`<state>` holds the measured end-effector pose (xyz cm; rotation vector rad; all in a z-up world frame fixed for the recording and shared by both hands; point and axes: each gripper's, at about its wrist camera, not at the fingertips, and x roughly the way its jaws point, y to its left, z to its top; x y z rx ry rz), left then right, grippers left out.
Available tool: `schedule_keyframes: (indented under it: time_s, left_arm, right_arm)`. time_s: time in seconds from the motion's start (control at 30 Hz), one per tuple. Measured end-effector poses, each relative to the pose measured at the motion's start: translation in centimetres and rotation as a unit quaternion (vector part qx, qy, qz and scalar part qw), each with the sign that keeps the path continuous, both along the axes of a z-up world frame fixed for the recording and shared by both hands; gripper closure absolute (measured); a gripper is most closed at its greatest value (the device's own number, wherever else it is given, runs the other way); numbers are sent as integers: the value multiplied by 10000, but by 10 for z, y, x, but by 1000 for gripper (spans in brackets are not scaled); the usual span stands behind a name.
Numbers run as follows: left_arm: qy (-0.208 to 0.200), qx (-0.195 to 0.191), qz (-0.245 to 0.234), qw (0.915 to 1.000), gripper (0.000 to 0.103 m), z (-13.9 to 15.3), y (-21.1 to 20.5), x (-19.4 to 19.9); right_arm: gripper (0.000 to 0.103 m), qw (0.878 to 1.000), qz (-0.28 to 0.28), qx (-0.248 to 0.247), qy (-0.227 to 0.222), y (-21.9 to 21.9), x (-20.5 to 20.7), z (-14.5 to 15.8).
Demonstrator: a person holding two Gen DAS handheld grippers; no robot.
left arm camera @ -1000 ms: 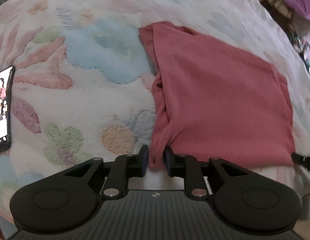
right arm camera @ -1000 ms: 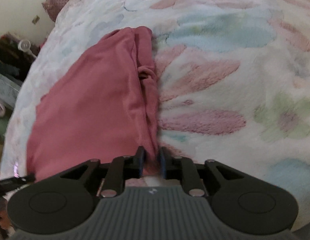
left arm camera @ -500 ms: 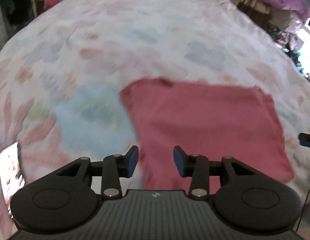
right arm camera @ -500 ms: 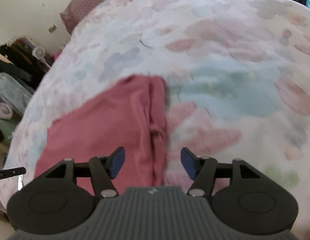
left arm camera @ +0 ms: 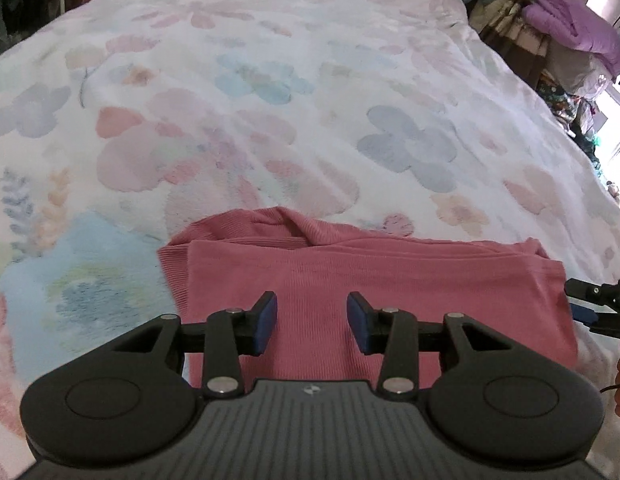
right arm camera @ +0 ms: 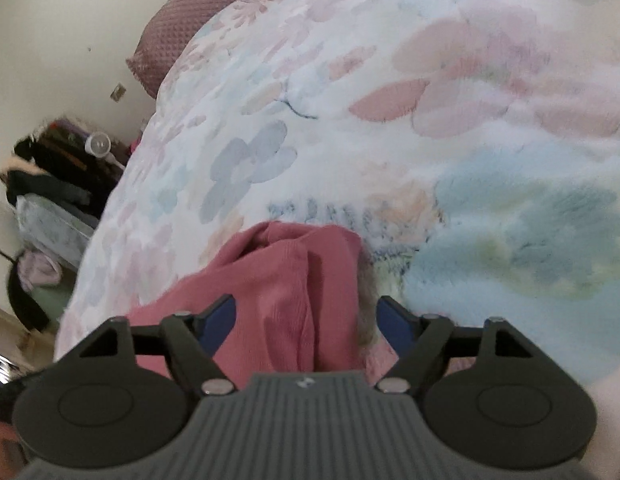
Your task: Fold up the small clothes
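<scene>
Letting go: both tools stand with jaws apart and nothing pinched; the left tool [left arm camera: 311,322] hangs over the near half of the pink garment [left arm camera: 350,300], its blue pads clear of the cloth.
Right tool: the right tool [right arm camera: 306,320] has its jaws spread wider and they have just been opening; the garment's bunched end lies under the gap, not gripped.
Garment: it lies as a folded band across the near part of the bed, its hem layers stacked along the far edge and a loose hump of fabric at the far left corner.
Doing it well: I judge a fold has just been laid. Before the next fold, flatten that hump and line up the edges, then pinch both ends evenly so the layers do not slide.
Risk: ribbed knit clings to plush, so dragging could undo the fold; lifting is better.
Bed: a fleecy floral blanket [left arm camera: 310,100] spreads far beyond the garment.
Room: beyond the garment, a dark pink pillow [right arm camera: 198,12] near the wall; clothes heaps [left arm camera: 570,28] beside the bed.
</scene>
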<state>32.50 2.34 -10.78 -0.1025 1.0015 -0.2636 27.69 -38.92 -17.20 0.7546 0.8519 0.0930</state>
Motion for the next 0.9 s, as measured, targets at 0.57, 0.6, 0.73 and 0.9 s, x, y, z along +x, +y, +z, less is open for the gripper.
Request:
schedule_keyframes:
  time_s: [0.57, 0.6, 0.73, 0.9]
  left_arm:
    - [-186, -196, 27, 9996, 55, 4, 12, 1]
    - [-208, -211, 28, 9996, 55, 6, 15, 0]
    - [-281, -261, 72, 9992, 55, 11, 28, -4]
    - [-250, -279, 183, 9991, 55, 14, 50, -5]
  right_arm:
    - [97, 9928, 604, -942, -427, 63, 4, 80]
    - [97, 9915, 684, -1007, -458, 75, 5, 91]
    - [97, 9894, 1008, -966, -396, 125, 18, 120]
    - [97, 9882, 1316, -781, -117, 195, 50, 128]
